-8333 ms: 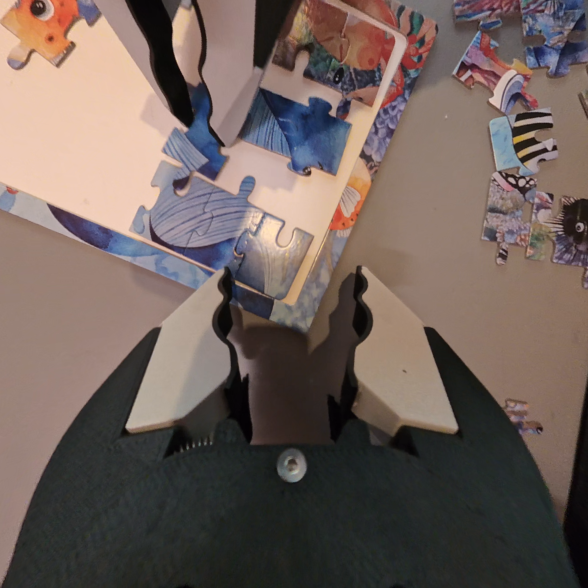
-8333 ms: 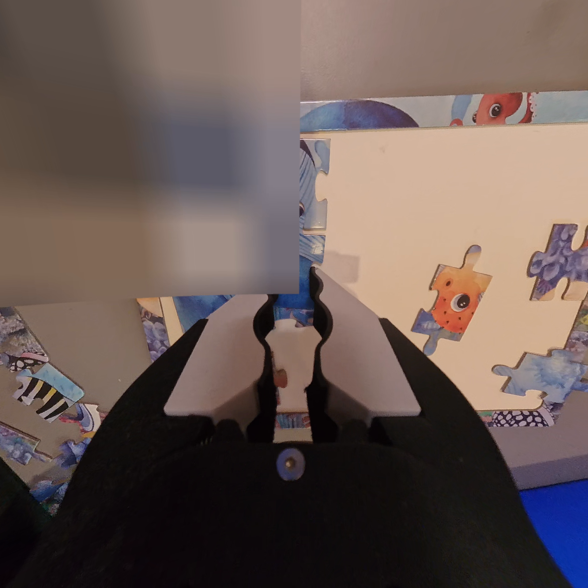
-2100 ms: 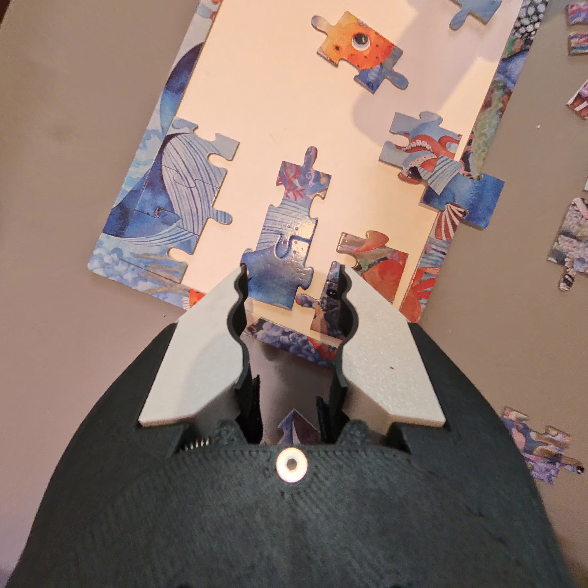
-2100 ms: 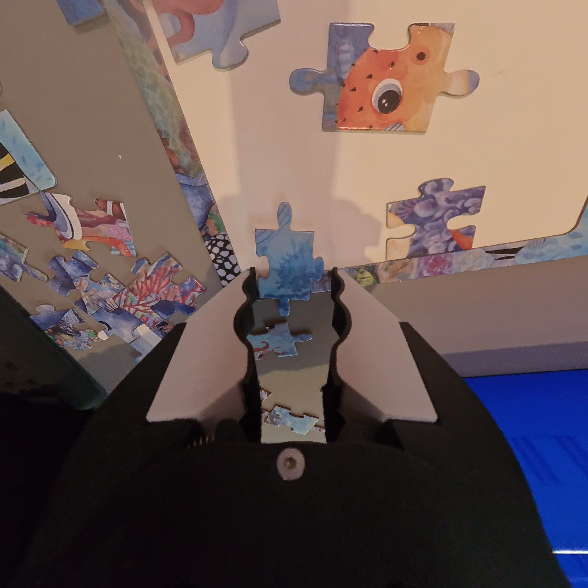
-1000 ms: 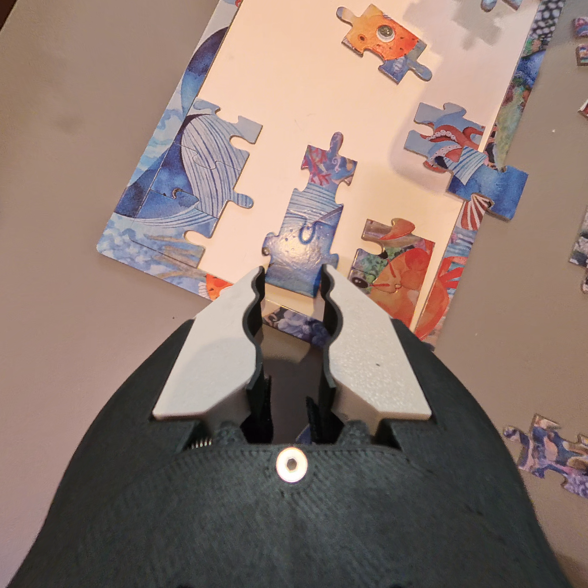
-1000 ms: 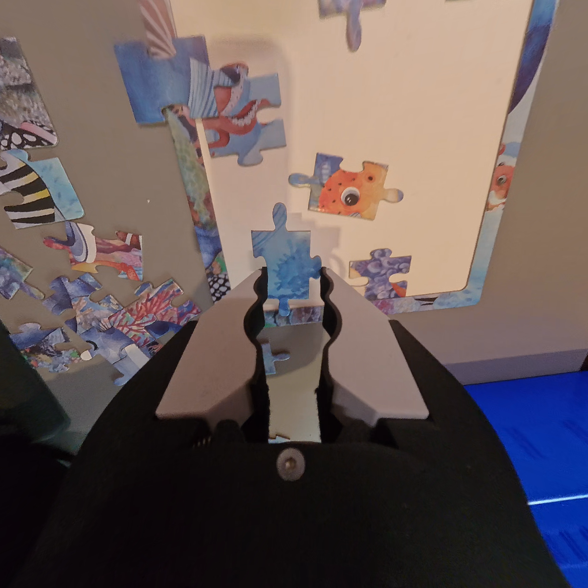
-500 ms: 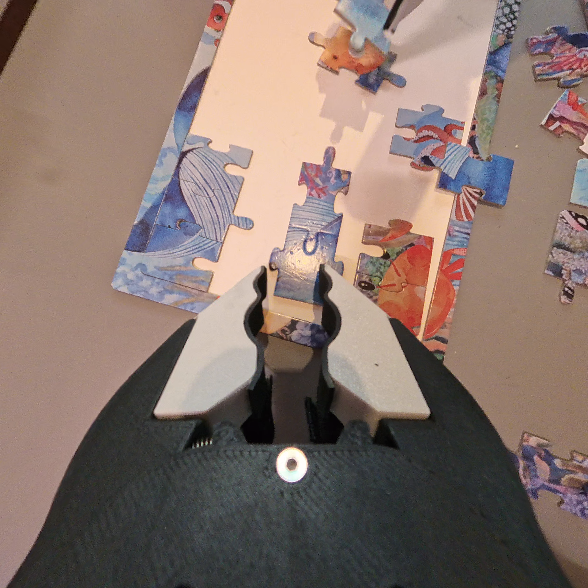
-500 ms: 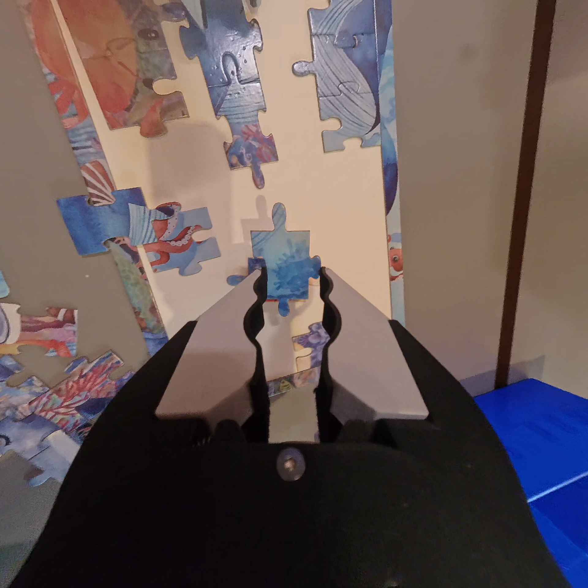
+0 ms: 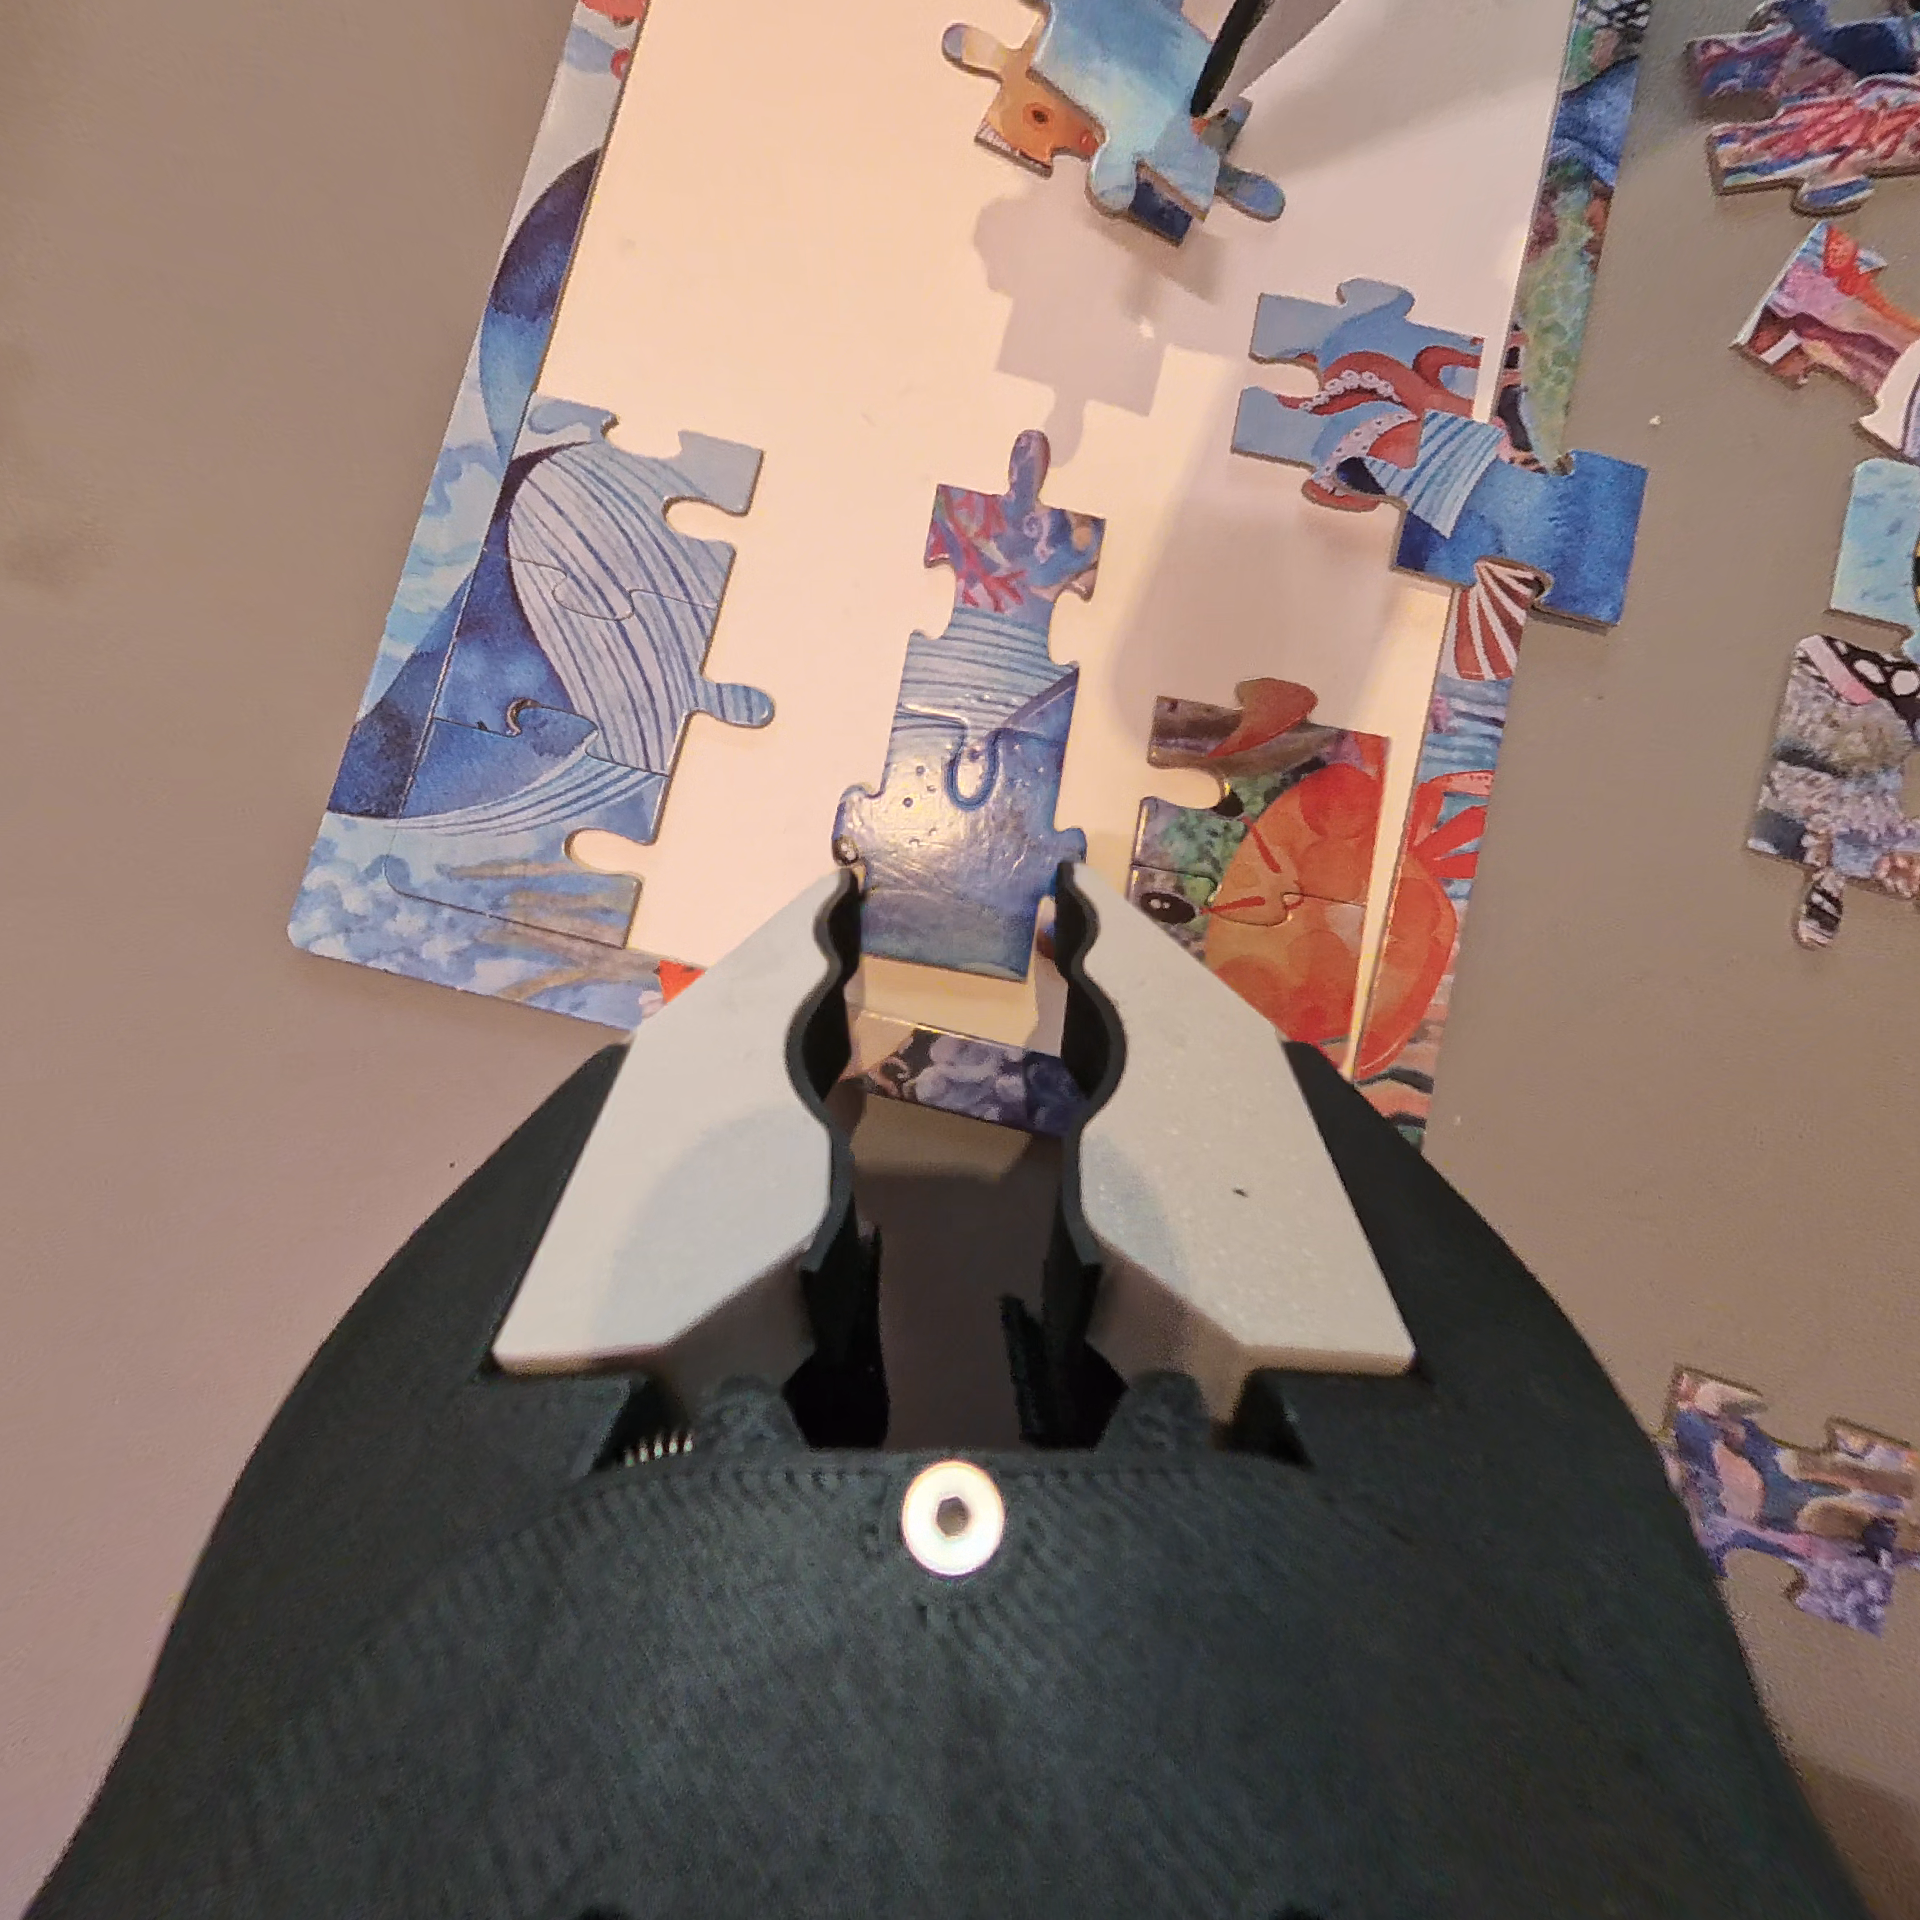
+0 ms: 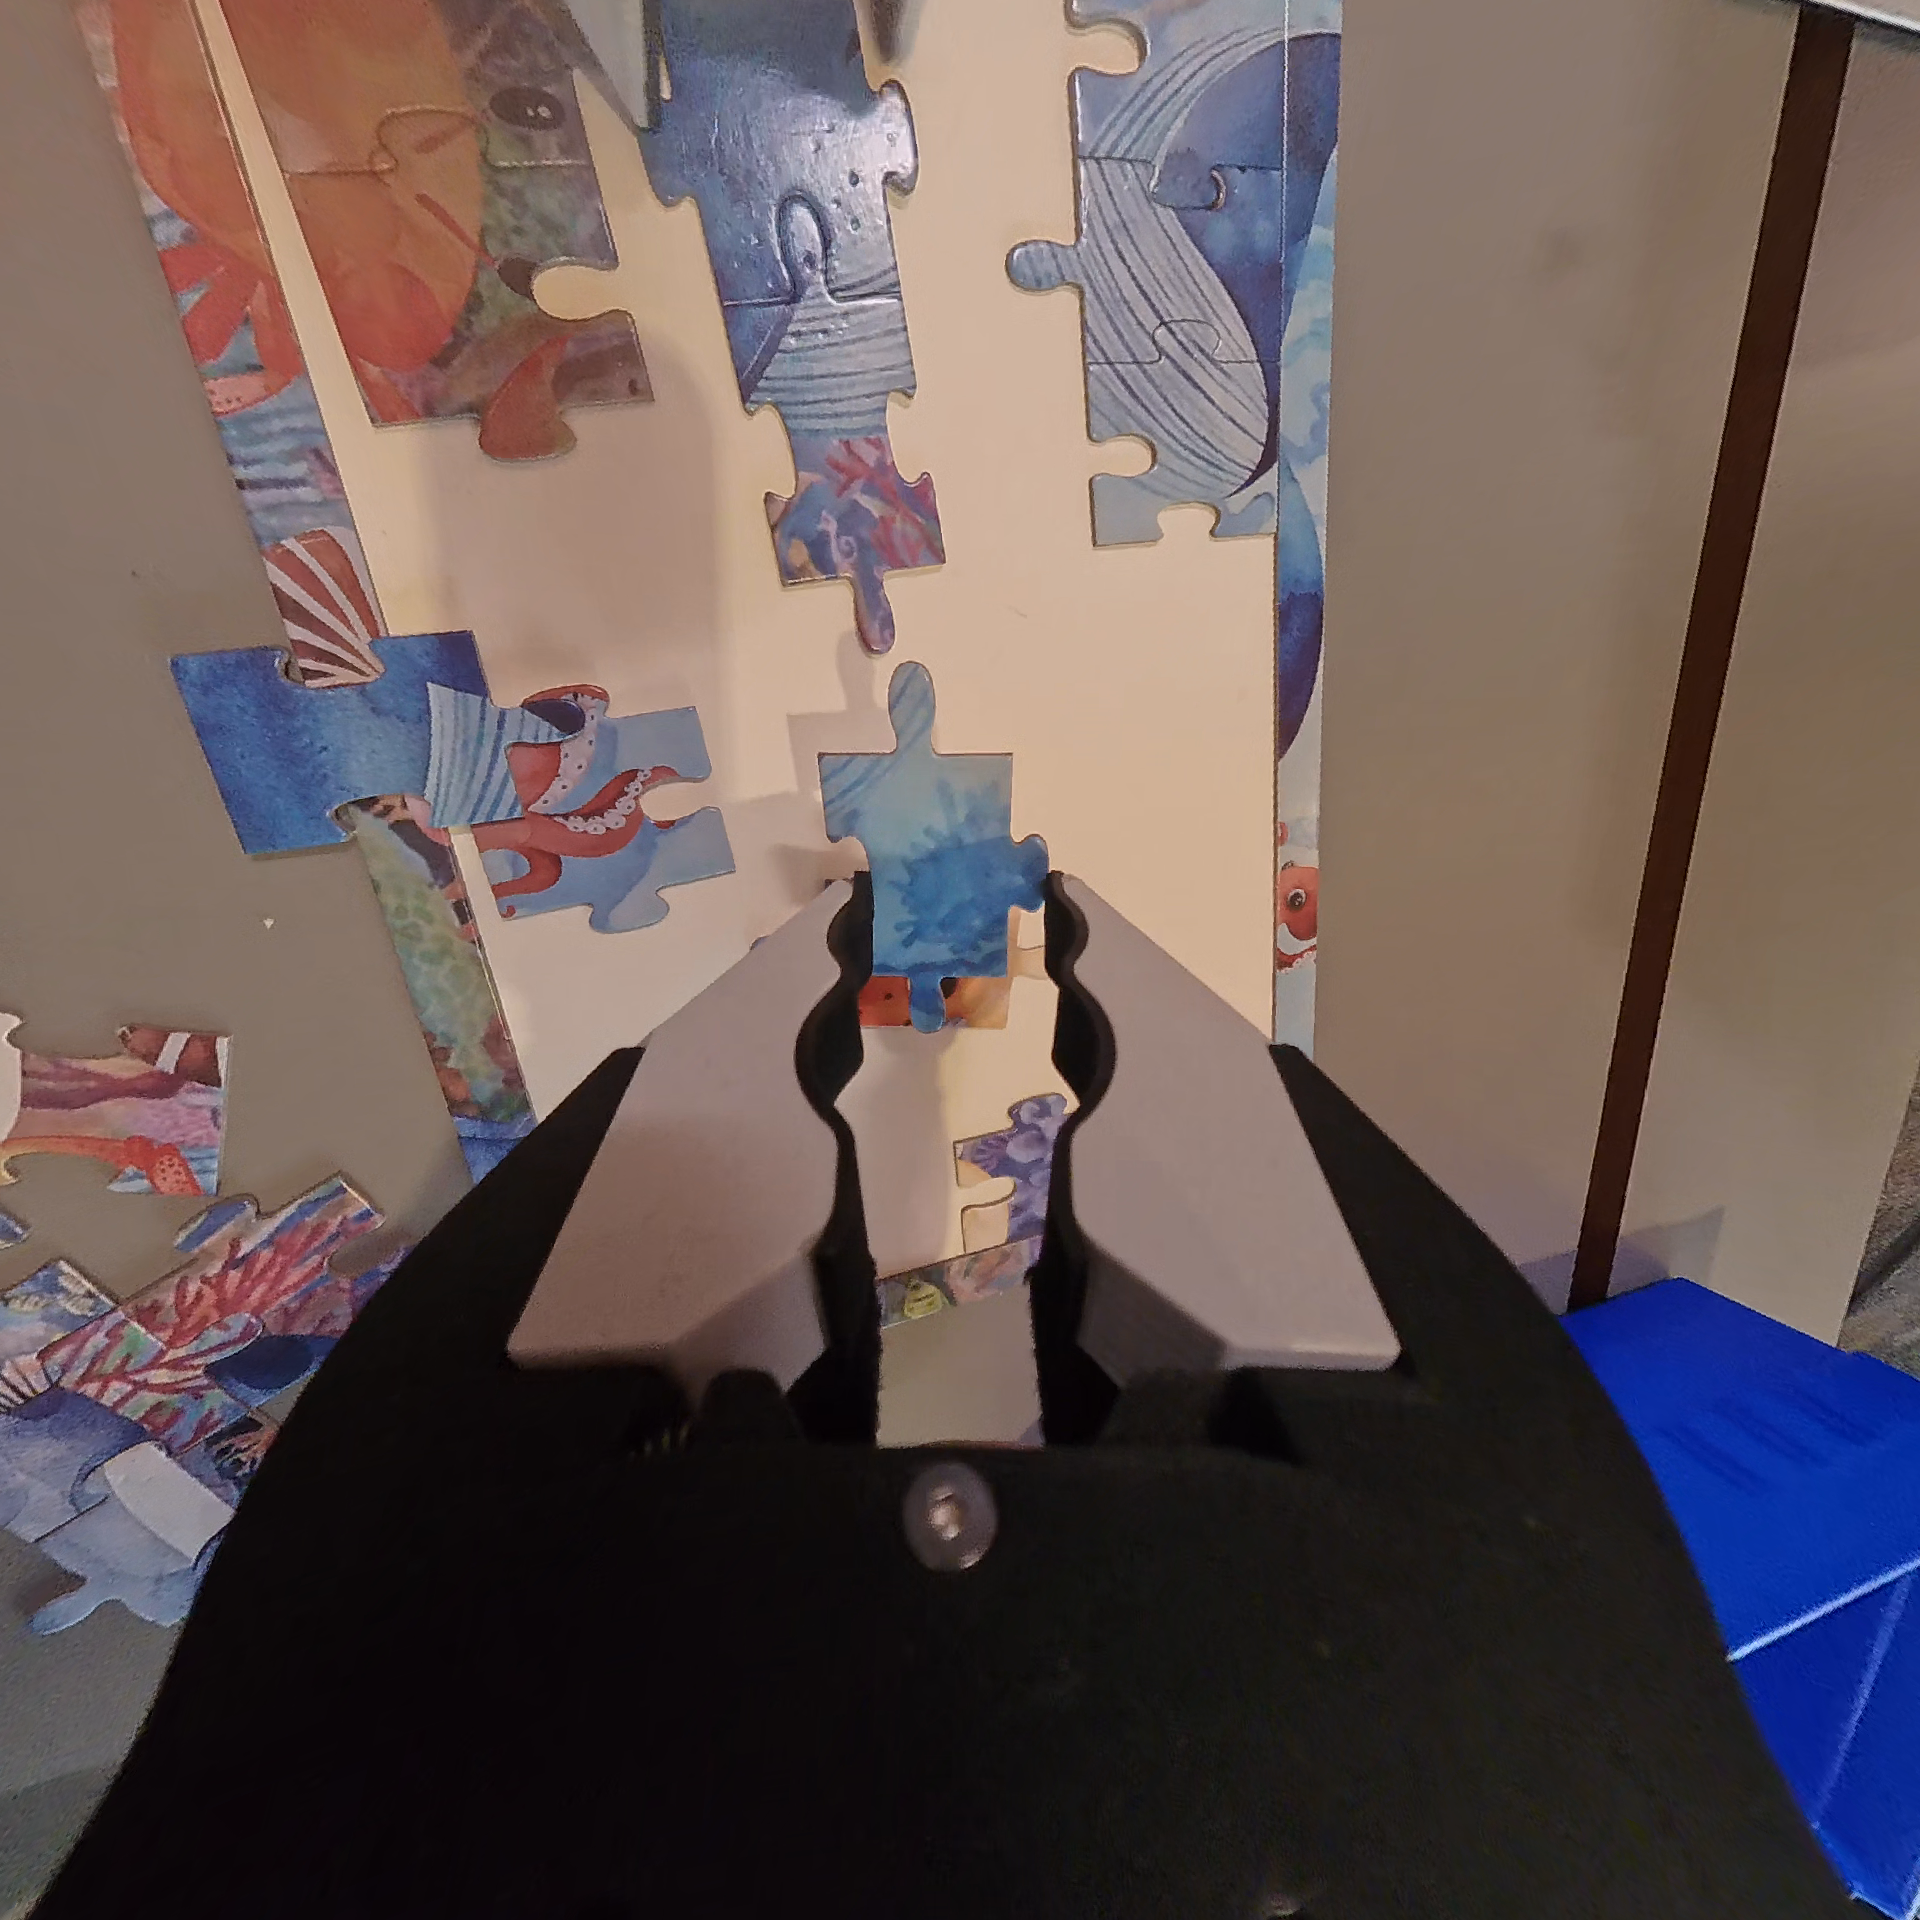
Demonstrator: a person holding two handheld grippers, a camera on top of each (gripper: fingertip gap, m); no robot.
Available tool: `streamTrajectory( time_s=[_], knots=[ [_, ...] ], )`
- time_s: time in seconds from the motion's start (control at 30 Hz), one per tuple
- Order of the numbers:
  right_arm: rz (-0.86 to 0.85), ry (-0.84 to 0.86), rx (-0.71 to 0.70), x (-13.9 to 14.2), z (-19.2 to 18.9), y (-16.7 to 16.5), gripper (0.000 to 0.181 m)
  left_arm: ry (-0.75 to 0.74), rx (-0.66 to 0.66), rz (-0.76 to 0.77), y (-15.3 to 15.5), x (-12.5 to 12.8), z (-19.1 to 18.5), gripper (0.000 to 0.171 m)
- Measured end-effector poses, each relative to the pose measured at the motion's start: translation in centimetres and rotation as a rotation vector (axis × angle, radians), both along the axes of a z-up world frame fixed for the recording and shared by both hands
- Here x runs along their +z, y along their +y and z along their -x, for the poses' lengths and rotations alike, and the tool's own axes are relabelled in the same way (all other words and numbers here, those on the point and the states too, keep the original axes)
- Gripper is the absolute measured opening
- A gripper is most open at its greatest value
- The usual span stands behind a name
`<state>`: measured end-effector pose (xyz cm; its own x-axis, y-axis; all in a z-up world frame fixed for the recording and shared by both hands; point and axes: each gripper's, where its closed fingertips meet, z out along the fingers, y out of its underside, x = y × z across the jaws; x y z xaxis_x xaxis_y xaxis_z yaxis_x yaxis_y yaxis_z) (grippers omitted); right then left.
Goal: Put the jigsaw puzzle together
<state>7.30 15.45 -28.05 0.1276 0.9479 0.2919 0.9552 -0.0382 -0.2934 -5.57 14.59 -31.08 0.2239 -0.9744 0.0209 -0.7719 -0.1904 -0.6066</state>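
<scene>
The right tool (image 10: 951, 899) pinches a light blue puzzle piece (image 10: 928, 831) by its two side edges, holding it above the cream tray (image 10: 1122, 727), its knob pointing straight ahead along the fingers. Directly beyond that knob lies the blue column of joined pieces (image 10: 821, 281), whose own knob points back at it. The two knobs face each other with a bare strip of tray between them, so the long axes line up but the held piece probably cannot mate there without a turn.

The left tool (image 9: 956, 894) closes on the dark blue near end of the same column (image 9: 982, 727), its fingers touching both side edges, and looks to be steadying it. The right tool is the nearer to the free gap. Loose pieces (image 10: 135, 1132) lie on the grey table (image 10: 125, 883) beside the tray
</scene>
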Motion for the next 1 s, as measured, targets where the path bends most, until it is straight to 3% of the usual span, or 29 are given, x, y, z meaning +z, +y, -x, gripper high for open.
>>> streamTrajectory(
  time_s=[0.37,0.57,0.8,1.0],
  knots=[
    [0.0,0.003,-0.001,0.2,-0.1,0.0,0.031,0.016,-0.039,-0.104,0.0,0.4,-0.7,0.022],
    [0.058,-0.023,-0.002,-0.2,-0.7,-0.9,0.031,0.02,-0.078,-0.153,-0.5,0.6,-1.4,0.0],
    [0.247,-0.093,-0.009,-0.9,-2.6,-4.1,0.031,-0.019,-0.139,-0.083,-2.2,0.5,-2.8,0.0],
    [0.403,-0.192,-0.056,-1.8,-4.9,-6.8,0.031,-0.032,-0.122,-0.039,-2.4,0.7,-2.9,0.021]
  ],
)
